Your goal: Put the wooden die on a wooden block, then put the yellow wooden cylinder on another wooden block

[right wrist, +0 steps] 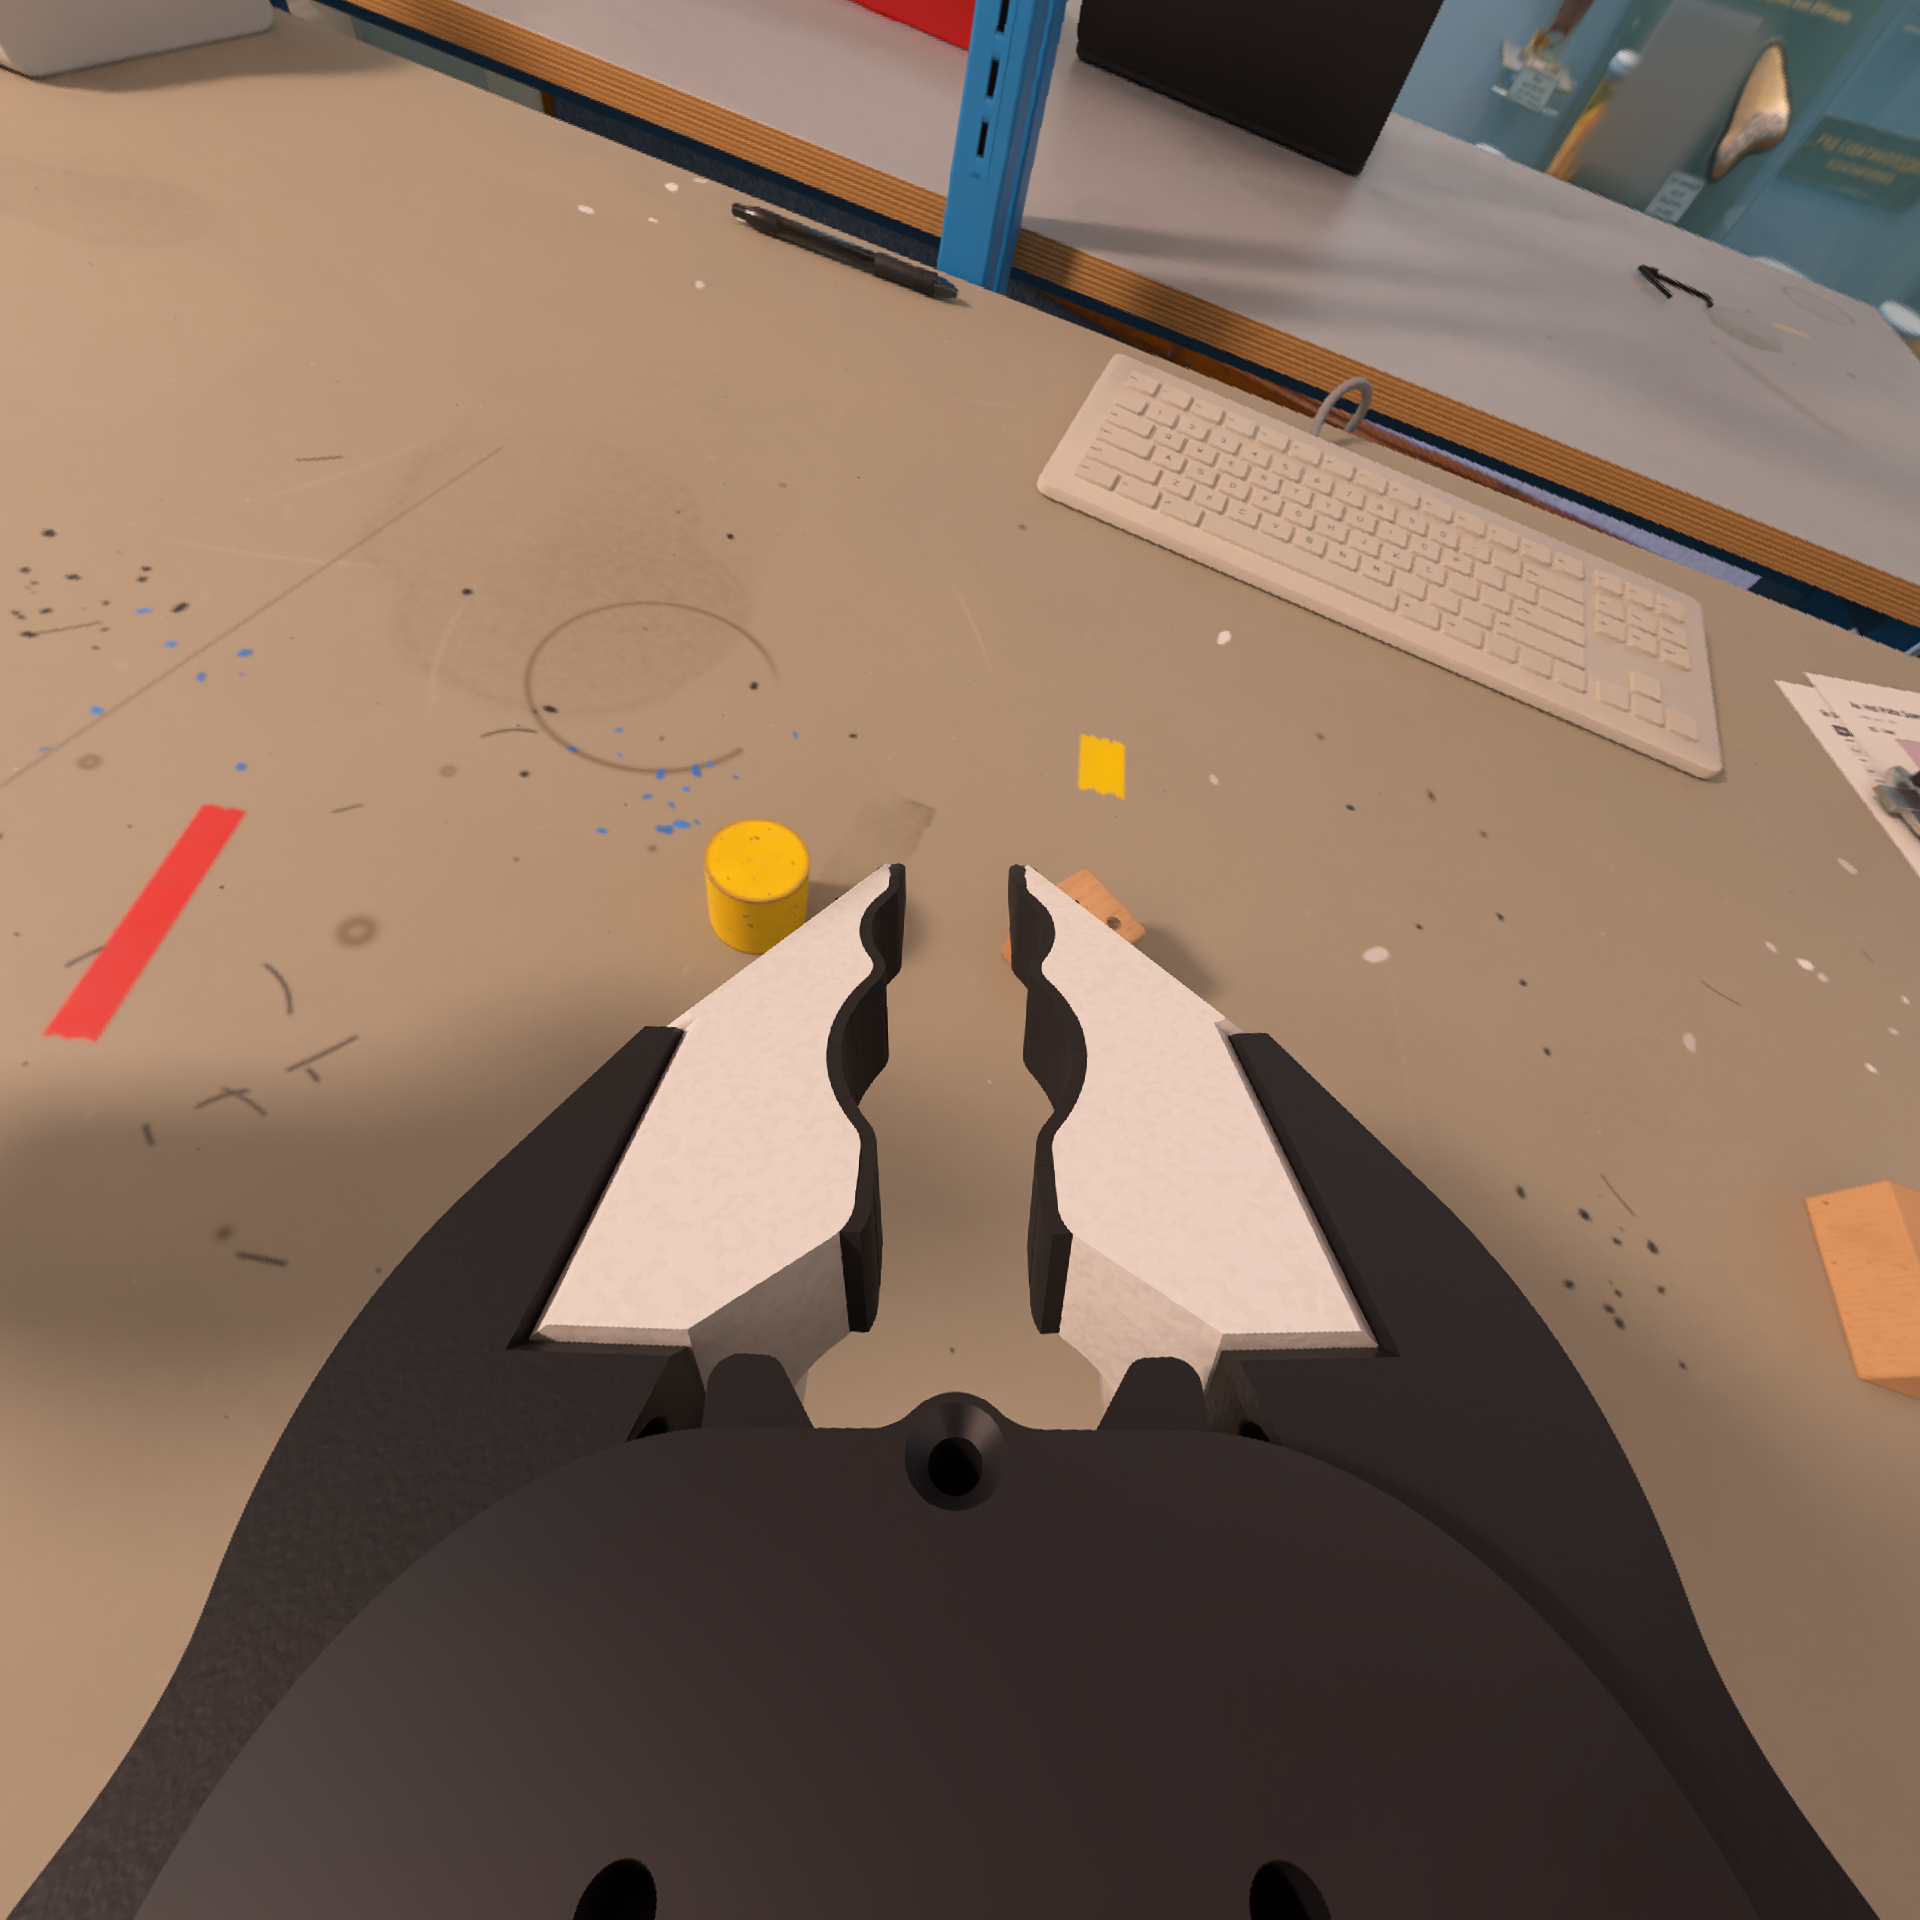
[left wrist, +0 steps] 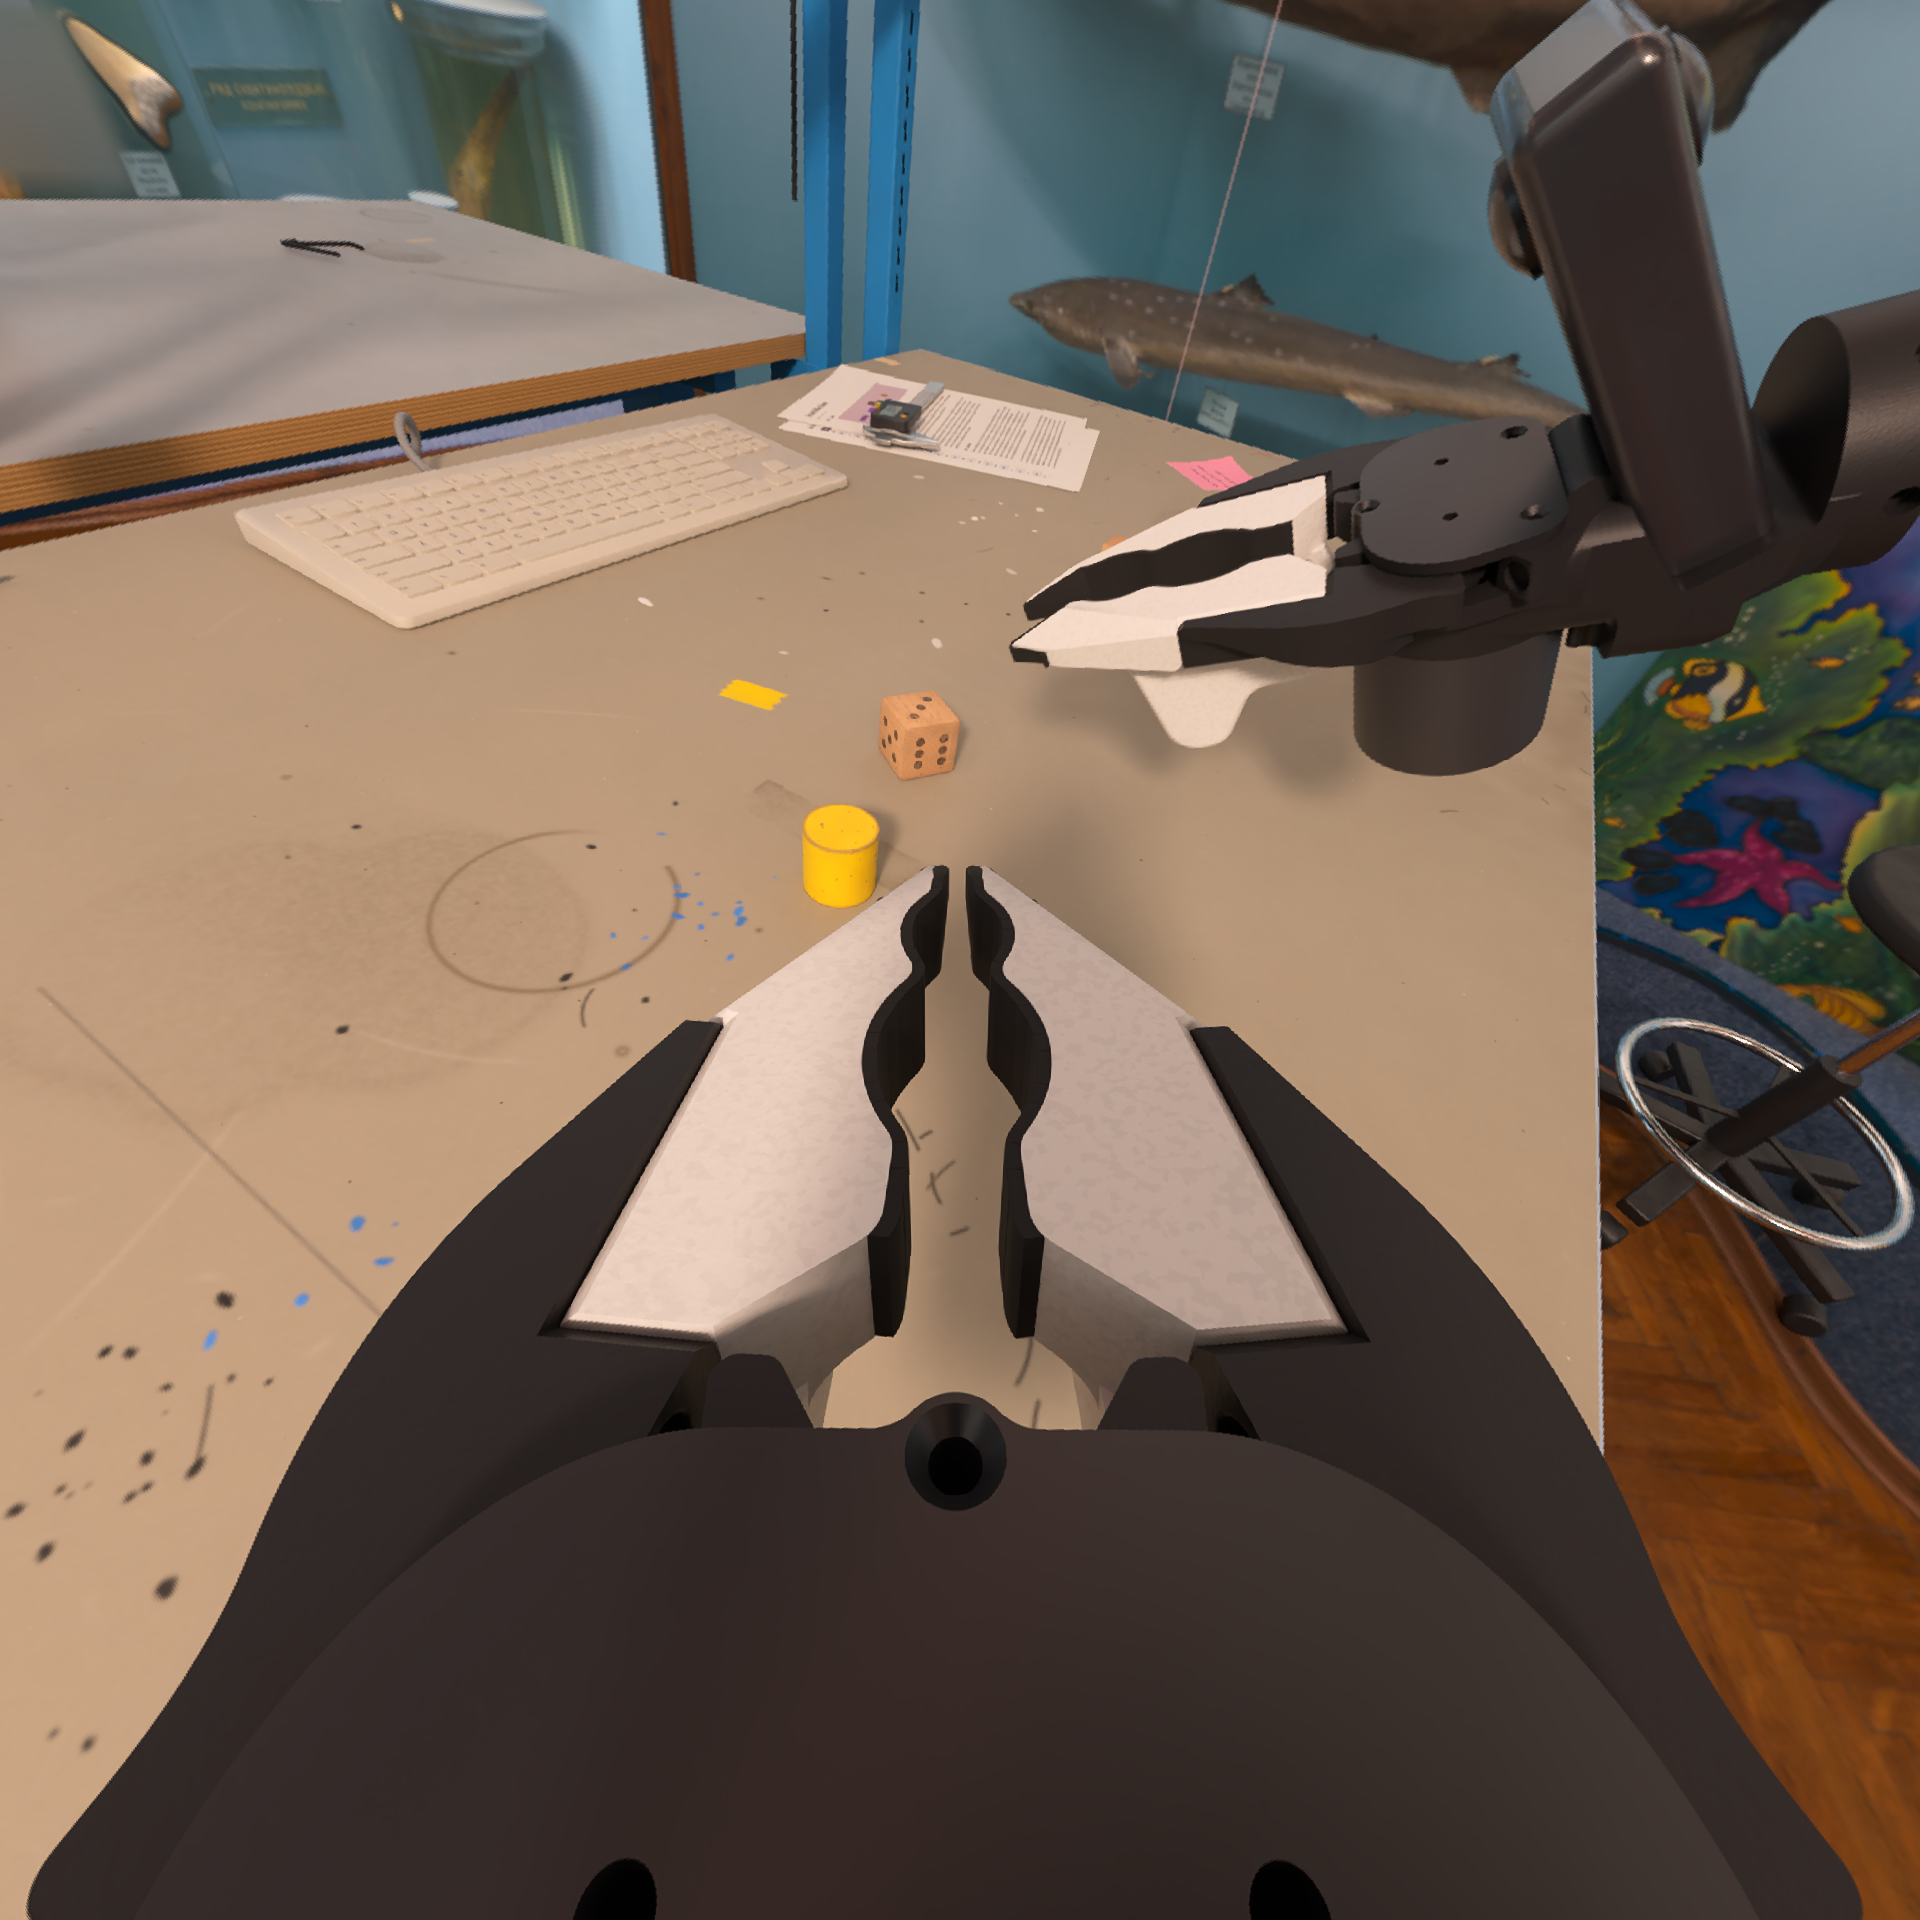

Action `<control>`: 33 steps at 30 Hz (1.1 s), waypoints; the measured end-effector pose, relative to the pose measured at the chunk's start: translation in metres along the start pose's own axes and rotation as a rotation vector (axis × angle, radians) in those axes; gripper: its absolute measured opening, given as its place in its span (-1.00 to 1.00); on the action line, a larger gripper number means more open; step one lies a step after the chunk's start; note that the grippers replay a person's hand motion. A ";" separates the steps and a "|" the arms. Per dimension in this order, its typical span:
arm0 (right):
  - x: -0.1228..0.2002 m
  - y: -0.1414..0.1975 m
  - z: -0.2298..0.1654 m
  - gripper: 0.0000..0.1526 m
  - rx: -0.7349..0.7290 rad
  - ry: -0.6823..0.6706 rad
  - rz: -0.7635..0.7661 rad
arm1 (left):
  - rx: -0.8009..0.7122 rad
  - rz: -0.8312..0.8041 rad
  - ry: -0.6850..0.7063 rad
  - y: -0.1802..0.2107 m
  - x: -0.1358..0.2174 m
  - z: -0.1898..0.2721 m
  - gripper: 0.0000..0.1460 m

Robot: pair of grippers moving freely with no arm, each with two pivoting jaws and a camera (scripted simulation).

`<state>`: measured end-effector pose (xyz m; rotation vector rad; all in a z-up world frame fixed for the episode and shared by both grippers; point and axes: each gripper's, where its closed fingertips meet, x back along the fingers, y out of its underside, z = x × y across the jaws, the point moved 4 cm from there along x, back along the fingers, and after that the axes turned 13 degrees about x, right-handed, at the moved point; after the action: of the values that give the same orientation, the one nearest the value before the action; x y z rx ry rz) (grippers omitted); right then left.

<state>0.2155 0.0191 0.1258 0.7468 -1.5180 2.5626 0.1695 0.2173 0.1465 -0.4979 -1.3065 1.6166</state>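
**Two grippers hovering, die and cylinder on the table**

While both grippers are hanging above the table (left wrist: 312, 1091), one wooden die (left wrist: 918, 736) and one yellow wooden cylinder (left wrist: 840, 855) are sitting upright on its surface, near each other but apart. Only one wooden block (right wrist: 1870, 1283) is showing, lying at the right edge of the right wrist view, well apart from the cylinder (right wrist: 756, 885). The left gripper (left wrist: 956, 878) is nearly closing its jaws, leaving just a slit, and is gripping nothing; the cylinder is standing just beyond its left fingertip. The right gripper (right wrist: 956, 878) is holding its jaws a little apart and empty, its right finger covering most of the die (right wrist: 1103, 906). From the left wrist view, the right gripper (left wrist: 1023, 629) is reaching in from the right, tilted downward, its tips above and apart from the die. One keyboard (left wrist: 540, 514) is lying farther back.
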 end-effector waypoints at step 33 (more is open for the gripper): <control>-0.092 0.056 0.043 0.04 0.427 -0.715 -0.462 | -0.055 -0.075 0.094 0.003 0.007 0.016 -0.65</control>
<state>0.2956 -0.0290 0.0573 1.9524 -0.7099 2.3644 0.1521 0.2152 0.1508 -0.5452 -1.2871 1.4815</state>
